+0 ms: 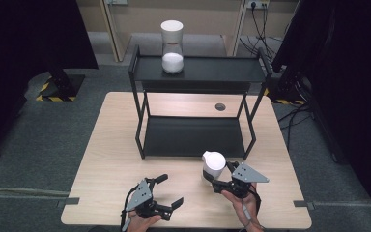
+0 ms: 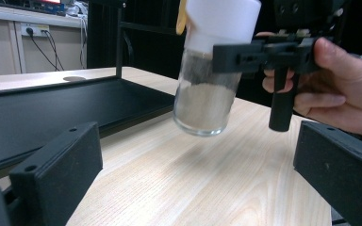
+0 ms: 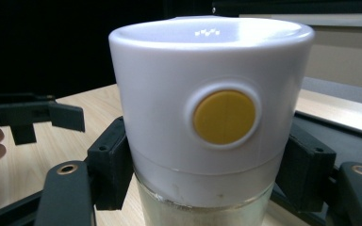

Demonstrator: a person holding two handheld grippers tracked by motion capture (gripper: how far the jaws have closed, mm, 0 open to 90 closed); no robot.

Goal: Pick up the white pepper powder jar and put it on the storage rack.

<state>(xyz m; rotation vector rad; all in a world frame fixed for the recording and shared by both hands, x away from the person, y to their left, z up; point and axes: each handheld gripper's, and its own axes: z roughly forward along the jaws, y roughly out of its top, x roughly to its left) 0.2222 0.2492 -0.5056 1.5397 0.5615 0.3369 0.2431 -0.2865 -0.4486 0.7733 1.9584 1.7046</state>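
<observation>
A glass jar with a white lid (image 1: 213,165) is clamped between the jaws of the right gripper (image 1: 221,182) just under its lid and is held clear of the tabletop (image 1: 106,164), slightly tilted, in front of the black two-tier shelf (image 1: 195,137). A yellow button (image 3: 224,117) is seen on the lid in the right gripper view. The left gripper (image 1: 170,191) is held low over the tabletop with its jaws spread wide and nothing between them. A matching jar (image 1: 172,47) stands on the shelf's top tier. The lifting step is judged to be in hand; next, the jar would need to be raised higher and carried forward to a shelf tier, kept upright so that its base can be set down flat.
</observation>
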